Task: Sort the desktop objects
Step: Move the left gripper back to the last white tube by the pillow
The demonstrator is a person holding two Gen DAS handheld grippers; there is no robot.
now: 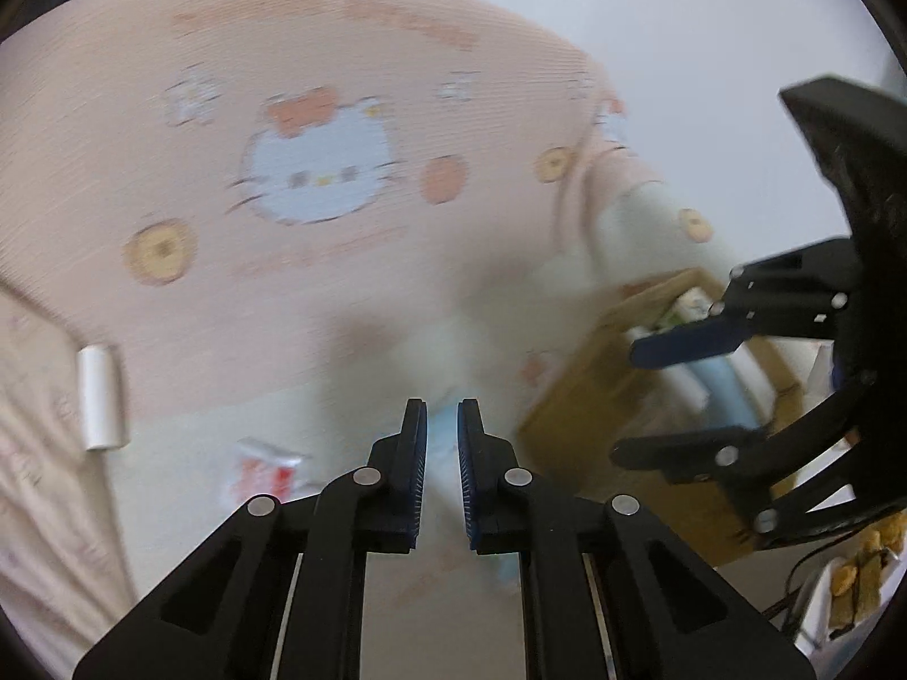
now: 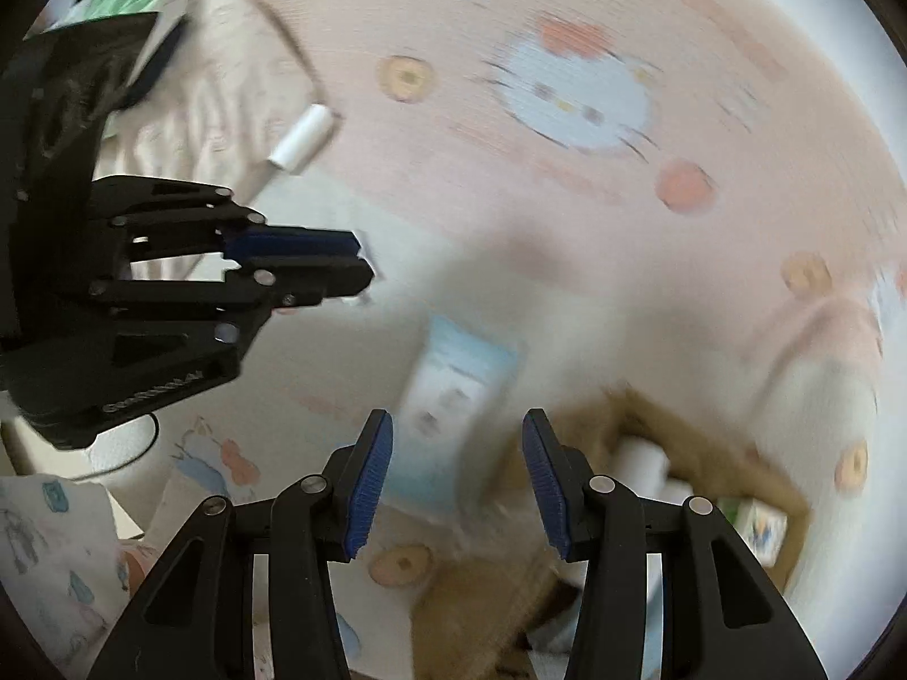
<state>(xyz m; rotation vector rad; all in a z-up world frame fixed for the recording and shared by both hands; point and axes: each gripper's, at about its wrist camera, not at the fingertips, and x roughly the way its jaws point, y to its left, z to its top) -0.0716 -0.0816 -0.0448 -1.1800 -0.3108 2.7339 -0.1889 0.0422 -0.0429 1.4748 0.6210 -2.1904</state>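
Observation:
My left gripper [image 1: 441, 425] has its jaws nearly together and holds nothing; it also shows in the right wrist view [image 2: 357, 263]. A light blue and white packet [image 2: 448, 413] lies on the pale cloth below and ahead of my open, empty right gripper [image 2: 456, 481]; a strip of it shows between the left fingers [image 1: 443, 453]. A cardboard box [image 1: 601, 396] with white and blue items inside sits at the right; my right gripper [image 1: 652, 396] hovers over it. The box also shows in the right wrist view [image 2: 680, 436]. Both views are motion-blurred.
A pink Hello Kitty cloth [image 1: 317, 170] covers the surface. A white cylinder [image 1: 102, 396] lies at the left, also in the right wrist view [image 2: 300, 139]. A small red and white packet [image 1: 266, 470] lies near the left fingers. A snack tray [image 1: 861, 578] is at the far right.

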